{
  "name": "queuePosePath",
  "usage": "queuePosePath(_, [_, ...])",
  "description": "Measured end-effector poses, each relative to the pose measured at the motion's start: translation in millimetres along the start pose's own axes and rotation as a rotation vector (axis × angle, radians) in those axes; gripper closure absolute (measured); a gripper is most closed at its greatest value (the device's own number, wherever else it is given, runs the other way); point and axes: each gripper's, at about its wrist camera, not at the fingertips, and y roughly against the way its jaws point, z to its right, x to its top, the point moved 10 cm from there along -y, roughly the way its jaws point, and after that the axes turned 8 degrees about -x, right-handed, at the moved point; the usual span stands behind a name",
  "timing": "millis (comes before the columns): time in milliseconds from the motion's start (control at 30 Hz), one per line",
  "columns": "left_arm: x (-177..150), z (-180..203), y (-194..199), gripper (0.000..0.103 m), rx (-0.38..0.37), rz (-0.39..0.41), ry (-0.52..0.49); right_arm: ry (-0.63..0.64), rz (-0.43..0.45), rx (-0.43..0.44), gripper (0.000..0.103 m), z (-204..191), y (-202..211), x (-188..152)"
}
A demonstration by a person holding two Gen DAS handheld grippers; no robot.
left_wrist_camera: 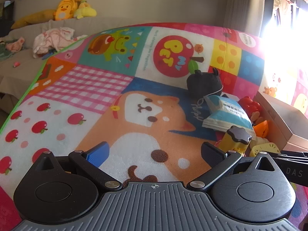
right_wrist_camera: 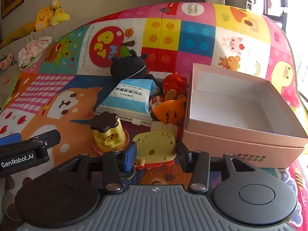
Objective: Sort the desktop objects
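Right claw held low and level, its fingers set narrowly either side of the yellow cheese-shaped toy beside the pink box. Left claw hovers wide apart, gripping nothing, above the play mat.

A cartoon-print play mat carries everything. On it lie a black plush, a blue-and-white packet just in front of the plush, a yellow toy with a brown cap, a flat yellow toy, an orange toy and a red toy. A pink box stands open at the right, touching the toy pile.
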Motion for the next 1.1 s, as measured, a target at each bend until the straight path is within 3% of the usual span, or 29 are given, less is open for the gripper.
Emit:
queuePosePath(67, [-1, -3, -1, 0.000, -0.003, -0.005, 0.017, 0.001, -0.004, 0.022, 0.070, 5, 3, -2])
queuePosePath(133, [-1, -4, -1, 0.000, -0.003, -0.008, 0.026, 0.005, -0.010, 0.030, 0.085, 13, 6, -5])
queuePosePath(200, [-2, -4, -1, 0.000, 0.000, -0.009, 0.025, 0.009, -0.031, 0.038, 0.094, 22, 8, -12])
queuePosePath(300, [-1, -2, -2, 0.000, 0.006, -0.007, 0.012, -0.018, -0.070, 0.058, 0.094, 36, 9, -23])
queuePosePath(433, [-1, 1, -1, 0.000, 0.014, -0.005, -0.012, -0.041, -0.021, 0.119, 0.092, 34, 18, -16])
queuePosePath(533, [-1, 3, -1, 0.000, 0.019, -0.001, -0.022, 0.010, 0.021, 0.140, 0.092, 14, 23, -3])
queuePosePath(633, [-1, 3, -1, 0.000, 0.018, -0.002, -0.023, 0.132, 0.073, 0.096, 0.091, -8, 19, 13])
queuePosePath(833, [-2, 5, 1, 0.000, 0.001, -0.007, -0.027, 0.160, -0.019, 0.111, 0.091, -21, -29, 30])
queuePosePath(1100, [-11, 17, 3, 0.000, -0.050, -0.058, -0.054, 0.196, -0.123, 0.240, 0.092, -5, 1, -9])
